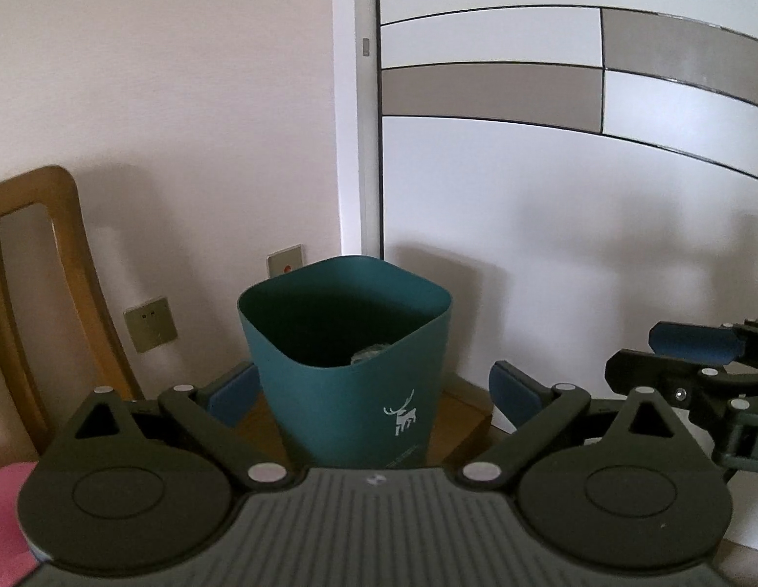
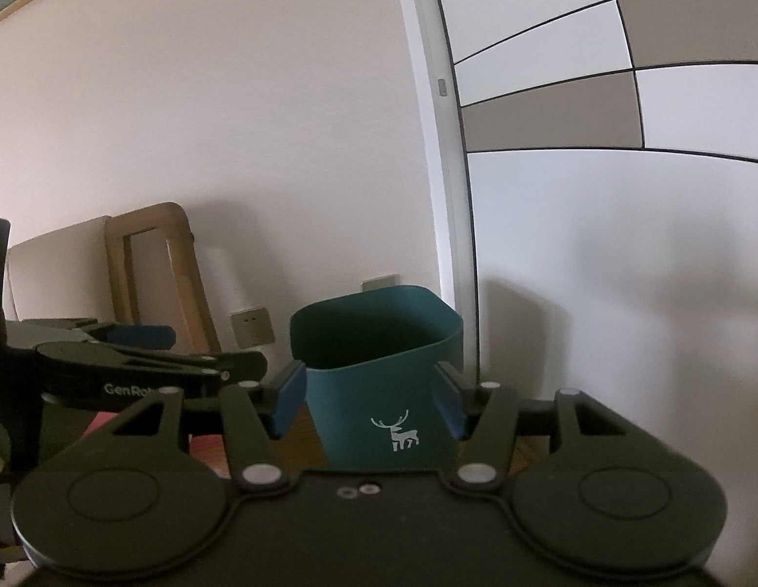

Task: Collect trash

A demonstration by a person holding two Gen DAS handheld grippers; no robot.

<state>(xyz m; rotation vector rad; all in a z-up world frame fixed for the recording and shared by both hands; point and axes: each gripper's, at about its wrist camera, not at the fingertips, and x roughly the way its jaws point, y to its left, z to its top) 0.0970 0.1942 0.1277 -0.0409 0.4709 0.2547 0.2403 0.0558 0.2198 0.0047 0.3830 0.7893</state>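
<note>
A teal trash bin (image 1: 349, 372) with a white deer print stands on the floor against the wall, straight ahead in both views; it shows in the right wrist view (image 2: 379, 391) too. A crumpled pale piece of trash (image 1: 371, 354) lies inside it. My left gripper (image 1: 374, 396) is open and empty, its blue pads wide apart on either side of the bin, short of it. My right gripper (image 2: 369, 403) is open and empty, also facing the bin. Each gripper shows at the edge of the other's view.
A wooden chair back (image 1: 41, 283) leans by the wall at left. Wall sockets (image 1: 150, 324) sit low beside the bin. A white and grey panelled wardrobe (image 1: 574, 146) fills the right. A pink item (image 1: 7, 528) lies at the lower left.
</note>
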